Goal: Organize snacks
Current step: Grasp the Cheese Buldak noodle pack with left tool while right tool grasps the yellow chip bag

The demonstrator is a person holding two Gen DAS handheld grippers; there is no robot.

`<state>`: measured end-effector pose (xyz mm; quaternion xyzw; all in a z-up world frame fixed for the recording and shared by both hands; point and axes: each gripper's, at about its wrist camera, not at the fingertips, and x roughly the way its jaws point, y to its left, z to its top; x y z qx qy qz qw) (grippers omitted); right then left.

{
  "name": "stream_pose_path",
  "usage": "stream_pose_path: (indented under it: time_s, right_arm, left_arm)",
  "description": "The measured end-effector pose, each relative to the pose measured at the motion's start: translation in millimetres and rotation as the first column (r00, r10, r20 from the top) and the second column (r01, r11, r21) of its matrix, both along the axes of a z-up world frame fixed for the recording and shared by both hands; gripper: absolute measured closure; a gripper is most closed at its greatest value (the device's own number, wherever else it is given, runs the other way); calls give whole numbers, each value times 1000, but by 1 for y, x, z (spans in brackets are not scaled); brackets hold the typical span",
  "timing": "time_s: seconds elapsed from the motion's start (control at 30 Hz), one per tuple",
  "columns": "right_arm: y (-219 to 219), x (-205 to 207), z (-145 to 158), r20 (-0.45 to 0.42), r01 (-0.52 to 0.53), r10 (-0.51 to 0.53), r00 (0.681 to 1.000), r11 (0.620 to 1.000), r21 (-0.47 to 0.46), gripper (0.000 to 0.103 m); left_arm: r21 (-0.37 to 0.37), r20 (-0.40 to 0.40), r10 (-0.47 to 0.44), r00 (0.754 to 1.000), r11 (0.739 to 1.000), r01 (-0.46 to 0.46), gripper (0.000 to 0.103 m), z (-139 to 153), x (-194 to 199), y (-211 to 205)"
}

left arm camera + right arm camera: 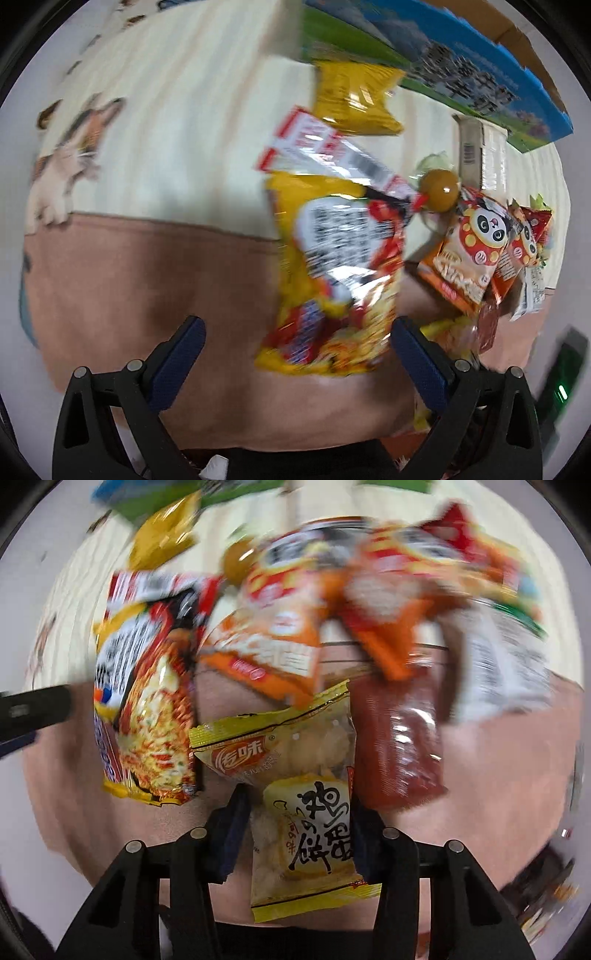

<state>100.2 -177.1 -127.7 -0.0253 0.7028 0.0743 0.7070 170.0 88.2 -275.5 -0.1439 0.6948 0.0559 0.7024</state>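
Small yellow foil egg-biscuit packet (314,834) sits between right gripper (299,834) pads, jaws clenched on its sides, low over pink cloth (110,830). Light, crinkly, slippery, brittle inside; grip mid-body, gently. Left gripper (295,343) released, spread above big yellow noodle bag (332,280).

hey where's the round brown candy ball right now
In the left wrist view the round brown candy ball sits right of centre, between the red-and-white packet and the panda packet.
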Motion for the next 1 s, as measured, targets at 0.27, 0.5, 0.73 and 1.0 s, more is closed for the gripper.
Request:
stream_pose_path:
  time_s: [0.27, 0.5, 0.73, 1.0]
  right_arm:
    - [-36, 3, 3, 66, 168, -166, 984, 986, -23, 52]
    - [-36, 4, -34, -23, 200, -199, 980, 979, 38, 31]
    - [-36, -17, -67, -44, 200, -199, 979, 980, 20, 31]
    - [0, -34, -85, -27, 182, -183, 983, 983, -32, 32]
  left_arm:
    - [12, -117, -116, 986, 993, 118, 8, -72, 31, -37]
    - [8, -73, -83, 994, 996, 84, 17, -57, -18, -17]
    - [-1, -102, -57, 993, 998, 58, 15, -70, -49, 9]
    - [-19, -78, -40, 996, 999, 38, 15, -86, -52, 30]
